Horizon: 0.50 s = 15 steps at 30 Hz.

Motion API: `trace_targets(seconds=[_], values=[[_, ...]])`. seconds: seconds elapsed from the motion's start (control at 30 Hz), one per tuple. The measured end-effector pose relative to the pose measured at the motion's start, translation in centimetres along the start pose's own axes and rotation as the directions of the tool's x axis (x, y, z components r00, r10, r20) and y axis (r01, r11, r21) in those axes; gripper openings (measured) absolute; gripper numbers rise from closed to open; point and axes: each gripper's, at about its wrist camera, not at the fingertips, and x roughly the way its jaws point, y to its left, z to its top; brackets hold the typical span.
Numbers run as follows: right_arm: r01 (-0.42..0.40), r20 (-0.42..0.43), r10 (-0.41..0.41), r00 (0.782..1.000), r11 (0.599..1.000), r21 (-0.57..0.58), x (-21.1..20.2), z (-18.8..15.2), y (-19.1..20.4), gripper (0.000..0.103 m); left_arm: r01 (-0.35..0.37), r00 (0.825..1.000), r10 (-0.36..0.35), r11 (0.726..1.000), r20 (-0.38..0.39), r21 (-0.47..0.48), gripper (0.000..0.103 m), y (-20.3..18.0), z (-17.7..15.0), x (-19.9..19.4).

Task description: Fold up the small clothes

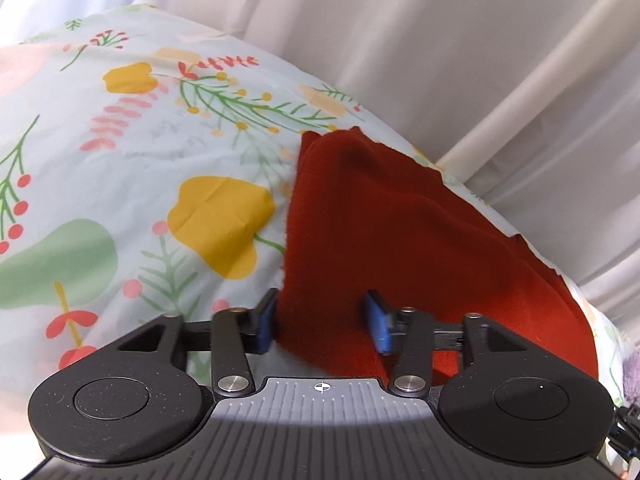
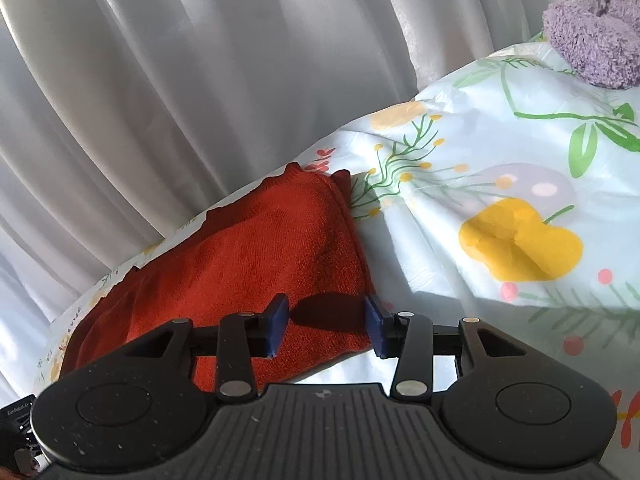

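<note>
On the left, the left gripper [image 1: 322, 322] hovers low over the near corner of the red garment [image 1: 384, 216], blue pads apart with cloth between them but not pinched. The garment lies already doubled into a thick wedge on the floral-covered surface [image 1: 120, 184], beside the white curtain [image 2: 160, 80]. The right gripper [image 2: 327, 326] stands open over its other near corner, gripping nothing. Judging by this, the red piece looks nearly folded; a fluffy purple item [image 2: 592, 28] farther right appears unfolded
</note>
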Motion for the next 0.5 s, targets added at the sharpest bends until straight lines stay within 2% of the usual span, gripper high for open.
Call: trace_targets(seconds=[0.07, 0.17, 0.27, 0.33, 0.37, 0.4, 0.43, 0.47, 0.5], values=[[0.047, -0.001, -0.047, 0.999, 0.998, -0.034, 0.2, 0.0, 0.4, 0.017, 0.014, 1.0, -0.014, 1.0, 0.013, -0.002, 0.023, 0.1, 0.4, -0.2], [0.089, 0.019, -0.088, 0.996, 0.994, -0.064, -0.2, 0.2, 0.5, 0.005, 0.003, 0.998, -0.004, 1.0, 0.064, 0.026, 0.017, -0.2, 1.4, -1.6], [0.154, 0.027, -0.152, 0.988, 0.985, -0.083, -0.3, 0.4, 0.6, 0.004, -0.02, 0.997, 0.018, 1.0, 0.078, 0.024, 0.014, 0.1, 1.9, -1.8], [0.161, 0.039, -0.159, 0.987, 0.983, -0.091, -0.5, 0.4, 0.9, 0.004, -0.059, 0.996, 0.059, 0.998, 0.068, -0.01, 0.014, 1.1, 1.8, -1.5], [0.159, 0.051, -0.154, 0.987, 0.982, -0.1, -0.8, 0.5, 1.2, 0.004, -0.05, 0.997, 0.052, 0.998, 0.056, -0.034, 0.018, 1.8, 1.8, -1.4], [0.157, 0.066, -0.15, 0.987, 0.981, -0.113, -1.0, 0.5, 1.7, 0.005, -0.018, 0.999, 0.021, 0.998, 0.046, -0.068, 0.029, 2.5, 1.8, -1.5], [0.147, 0.083, -0.137, 0.987, 0.981, -0.129, -1.3, 0.6, 2.2, 0.005, 0.03, 0.999, -0.026, 0.994, 0.041, -0.105, 0.034, 3.2, 1.7, -1.6], [0.129, 0.099, -0.116, 0.988, 0.981, -0.147, -1.5, 0.8, 2.9, 0.005, 0.074, 0.997, -0.07, 0.988, 0.031, -0.133, 0.048, 3.7, 1.6, -1.7], [0.106, 0.109, -0.089, 0.99, 0.981, -0.164, -1.6, 0.9, 3.6, 0.005, 0.109, 0.994, -0.107, 0.983, 0.024, -0.15, 0.056, 4.0, 1.6, -1.6]])
